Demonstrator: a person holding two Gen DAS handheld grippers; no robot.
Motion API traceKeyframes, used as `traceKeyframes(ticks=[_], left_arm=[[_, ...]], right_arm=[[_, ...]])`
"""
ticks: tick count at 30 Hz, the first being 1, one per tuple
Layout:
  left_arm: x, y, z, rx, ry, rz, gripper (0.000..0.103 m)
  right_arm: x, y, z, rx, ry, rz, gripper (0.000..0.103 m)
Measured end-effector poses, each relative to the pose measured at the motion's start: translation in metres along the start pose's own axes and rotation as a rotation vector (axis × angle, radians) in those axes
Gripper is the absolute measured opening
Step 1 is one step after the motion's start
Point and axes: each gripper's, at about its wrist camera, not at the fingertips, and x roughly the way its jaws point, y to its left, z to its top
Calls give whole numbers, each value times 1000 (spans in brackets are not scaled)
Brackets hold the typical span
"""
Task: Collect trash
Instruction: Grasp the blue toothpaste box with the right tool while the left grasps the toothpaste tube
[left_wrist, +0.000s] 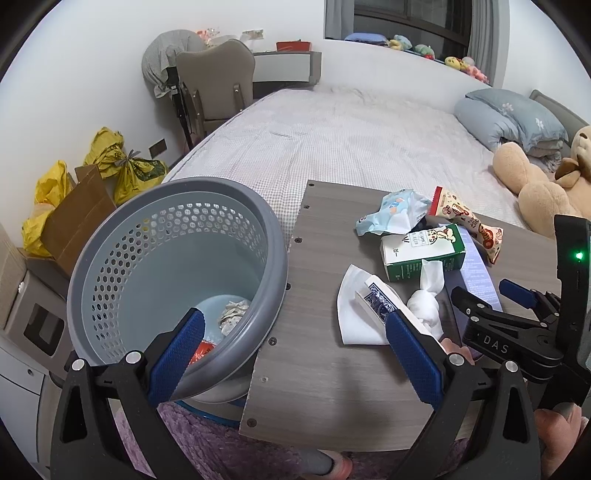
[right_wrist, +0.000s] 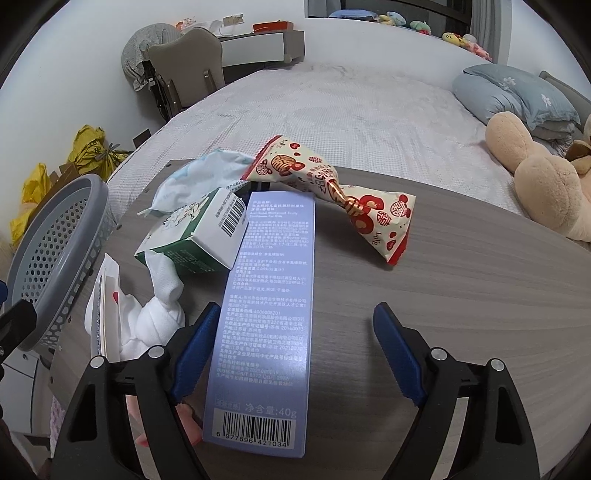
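A grey perforated bin (left_wrist: 166, 266) stands left of a wooden board (left_wrist: 332, 369), with crumpled paper (left_wrist: 234, 314) inside. Trash lies on the board: a purple box (right_wrist: 266, 314), a green-white carton (right_wrist: 199, 236), a red-patterned wrapper (right_wrist: 332, 192), a pale blue wrapper (right_wrist: 195, 181), a knotted white tissue (right_wrist: 155, 310) and a card pack on a white paper (left_wrist: 373, 306). My left gripper (left_wrist: 295, 332) is open and empty, straddling the bin rim and board edge. My right gripper (right_wrist: 295, 328) is open, its jaws either side of the purple box's near end, not touching it.
The board rests on a bed (left_wrist: 351, 140) with a pillow (left_wrist: 513, 114) and a teddy bear (left_wrist: 543, 184) at right. Yellow bags (left_wrist: 122, 162) and a cardboard box (left_wrist: 77, 218) sit on the floor at left. A chair (left_wrist: 218, 85) stands behind.
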Motion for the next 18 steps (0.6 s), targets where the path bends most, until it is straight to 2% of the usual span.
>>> traceKeyframes(ticks=[5,18], left_arm=[[0,0,0,0,1,-2,97],[-2,-5,-3,5,4,-17,97]], right_arm=[[3,6,0,-19,20,14,44],[-25,-2,-12,0,-20,47,43]])
